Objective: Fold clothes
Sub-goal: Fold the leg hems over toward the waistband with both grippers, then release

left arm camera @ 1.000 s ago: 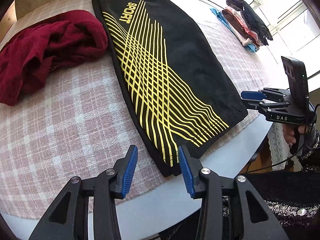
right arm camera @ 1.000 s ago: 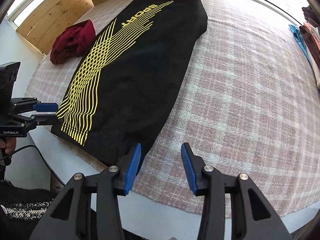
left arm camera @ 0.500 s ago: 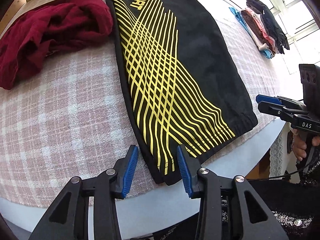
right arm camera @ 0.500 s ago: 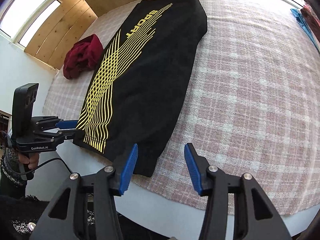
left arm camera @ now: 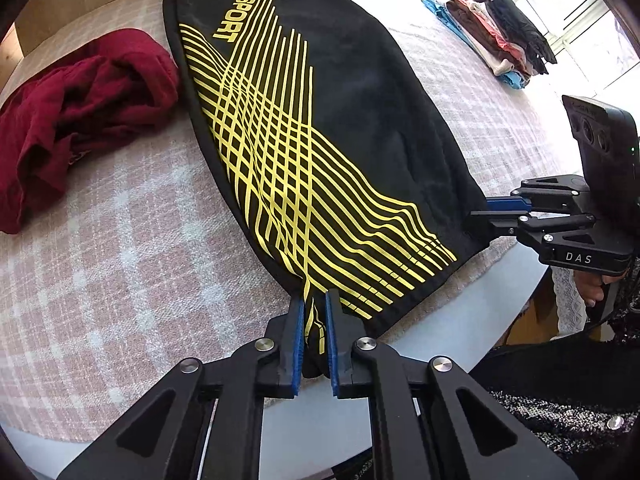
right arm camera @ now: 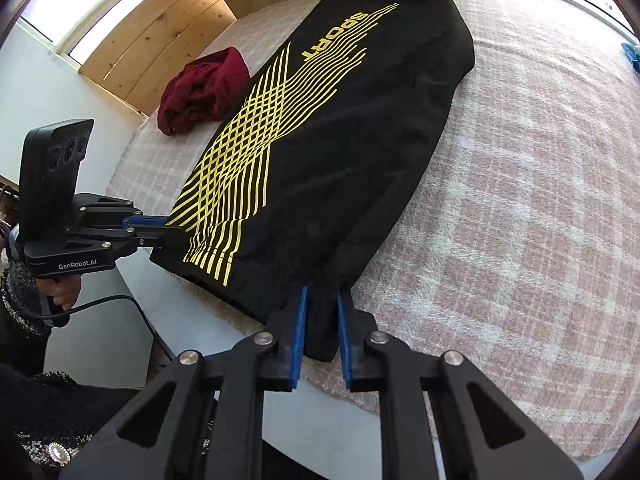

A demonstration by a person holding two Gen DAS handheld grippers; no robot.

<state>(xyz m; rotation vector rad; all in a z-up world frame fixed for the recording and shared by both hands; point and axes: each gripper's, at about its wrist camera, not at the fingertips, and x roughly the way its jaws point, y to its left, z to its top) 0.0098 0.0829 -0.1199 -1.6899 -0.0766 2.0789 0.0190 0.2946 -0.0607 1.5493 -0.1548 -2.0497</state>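
Both grippers — left (left arm camera: 314,308), right (right arm camera: 322,302) — were closing on the black shorts' (left arm camera: 340,128) near corners; next, lift and fold.

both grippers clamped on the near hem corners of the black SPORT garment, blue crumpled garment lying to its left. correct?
Not quite: the crumpled garment is dark red, not blue, as the left wrist view shows. The rest holds: the left gripper and right gripper are closing on the near hem corners of the black SPORT garment, fabric between the pads.
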